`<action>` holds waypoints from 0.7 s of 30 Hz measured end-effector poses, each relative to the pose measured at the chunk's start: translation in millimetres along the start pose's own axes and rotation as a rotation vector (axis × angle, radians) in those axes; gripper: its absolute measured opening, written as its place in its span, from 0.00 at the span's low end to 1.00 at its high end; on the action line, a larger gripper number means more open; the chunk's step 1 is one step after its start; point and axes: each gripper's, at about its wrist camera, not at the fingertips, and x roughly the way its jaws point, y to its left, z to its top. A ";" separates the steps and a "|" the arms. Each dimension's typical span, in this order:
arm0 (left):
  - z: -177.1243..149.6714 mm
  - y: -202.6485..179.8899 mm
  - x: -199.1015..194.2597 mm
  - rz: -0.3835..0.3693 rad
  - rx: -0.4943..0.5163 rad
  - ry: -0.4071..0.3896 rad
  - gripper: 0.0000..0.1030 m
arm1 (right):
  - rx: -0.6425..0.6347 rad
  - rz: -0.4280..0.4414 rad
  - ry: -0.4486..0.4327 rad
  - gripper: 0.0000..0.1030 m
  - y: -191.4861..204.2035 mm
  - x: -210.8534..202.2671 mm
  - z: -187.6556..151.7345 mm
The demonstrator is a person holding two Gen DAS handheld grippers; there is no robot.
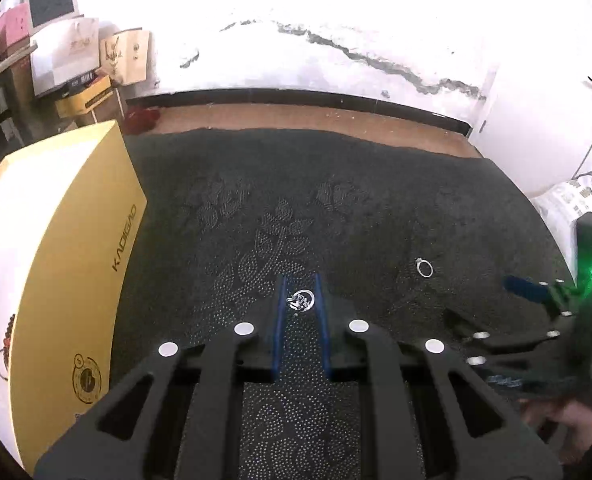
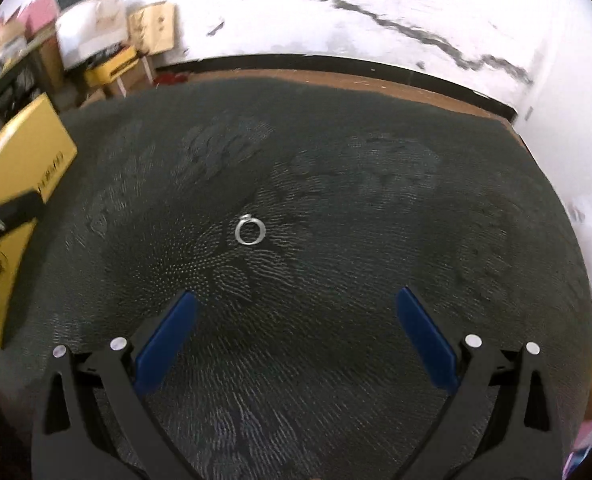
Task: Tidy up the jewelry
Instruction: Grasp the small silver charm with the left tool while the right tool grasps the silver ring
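Left wrist view: left gripper (image 1: 301, 300) low over a dark patterned cloth (image 1: 336, 200), blue-lined fingers (image 1: 281, 312) drawn close either side of an ornate silver ring (image 1: 303, 301); whether pressed onto it or just bracketing it, impossible to tell. Plain silver ring (image 1: 424, 268) lying on the cloth further right, apart from the first. Yellow box (image 1: 76, 260) at the left edge of the cloth. Right gripper (image 1: 532, 292) in at the far right, blurred.

Right wrist view: right gripper (image 2: 296, 328) spread wide, holding nothing, blue pads (image 2: 164, 340) well apart above the cloth (image 2: 416, 200). Plain silver ring (image 2: 250, 232) ahead, nearer the left finger, untouched. Yellow box (image 2: 20, 160) at far left.
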 end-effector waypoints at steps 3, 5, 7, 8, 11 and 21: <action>6.0 5.2 2.4 -0.007 -0.017 0.019 0.14 | -0.041 0.010 0.001 0.94 9.2 26.8 6.9; 8.4 6.4 0.7 -0.013 -0.017 0.020 0.14 | -0.032 0.022 -0.034 0.94 3.8 31.5 12.7; 9.0 9.1 -1.2 -0.018 -0.020 0.015 0.14 | -0.014 0.025 -0.065 0.80 -2.9 33.0 17.3; 9.5 10.4 -1.4 -0.019 -0.020 0.018 0.14 | -0.009 0.017 -0.075 0.72 -4.7 32.1 19.3; 9.2 14.1 -1.0 -0.021 -0.032 0.027 0.14 | -0.027 0.019 -0.087 0.52 -4.3 31.3 22.2; 12.3 17.6 -6.4 -0.010 -0.032 0.030 0.14 | -0.083 0.066 -0.074 0.18 7.9 32.2 28.2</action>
